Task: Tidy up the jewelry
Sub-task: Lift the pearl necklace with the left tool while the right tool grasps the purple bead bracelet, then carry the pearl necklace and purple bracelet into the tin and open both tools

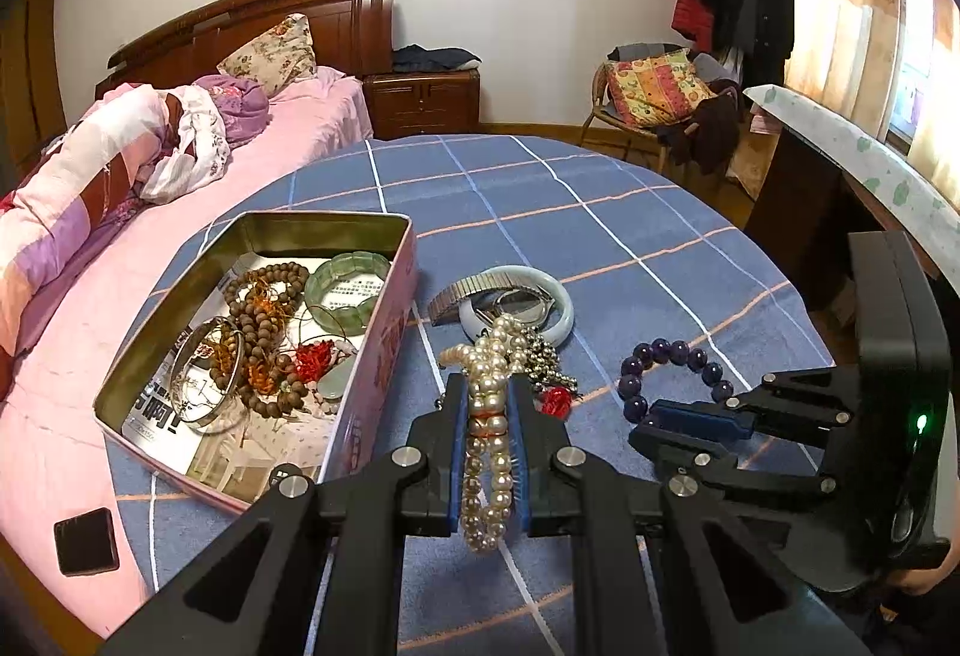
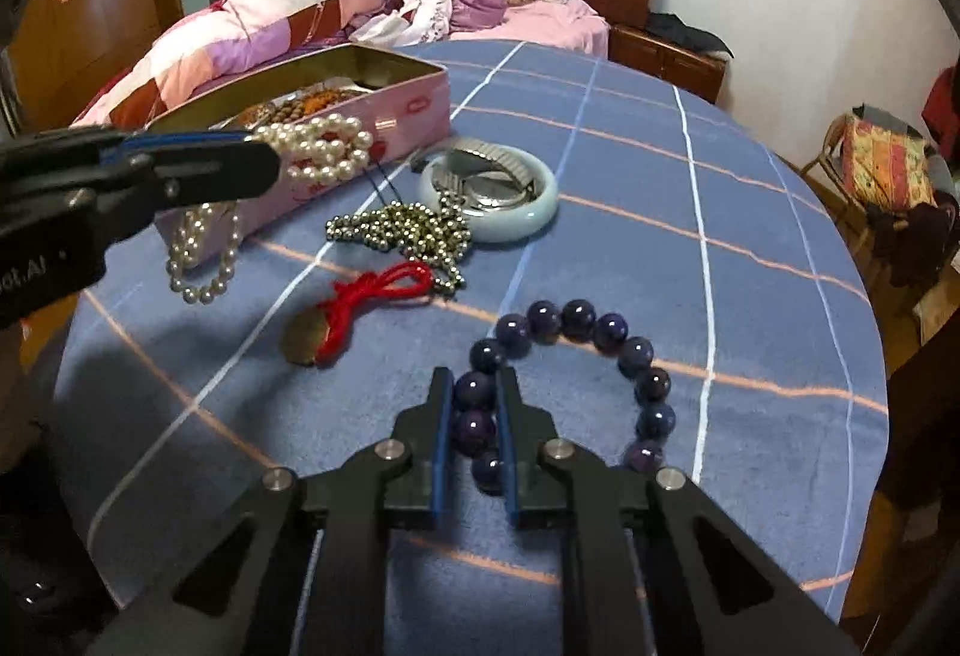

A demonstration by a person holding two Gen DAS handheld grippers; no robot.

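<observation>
Nearest the left wrist camera, the left gripper (image 1: 487, 398) has its fingers closed narrowly on a pearl necklace (image 1: 489, 440), which is bunched between the blue pads and hangs in loops below them, clear of the cloth. Nearest the right wrist camera, the right gripper (image 2: 475, 398) is closed narrowly on a purple bead bracelet (image 2: 576, 374); two or three beads sit between its fingers and the remainder of the ring lies on the cloth.

Items by size:
- Table with blue checked cloth (image 1: 600, 236), bearing everything listed.
- Pink tin box (image 1: 384, 350), open, on the left part of the table, just beside the raised pearls. It holds brown wooden beads (image 1: 264, 332), a green bracelet (image 1: 345, 290) and a silver bangle (image 1: 207, 371).
- Pale jade bangle (image 2: 516, 221), flat on the cloth right of the tin, with a metal watch (image 2: 486, 182) lying partly across it.
- Silver bead chain (image 2: 408, 233), heaped, touching the bangle.
- Red cord with a round pendant (image 2: 354, 308), between the chain and the purple bracelet.
</observation>
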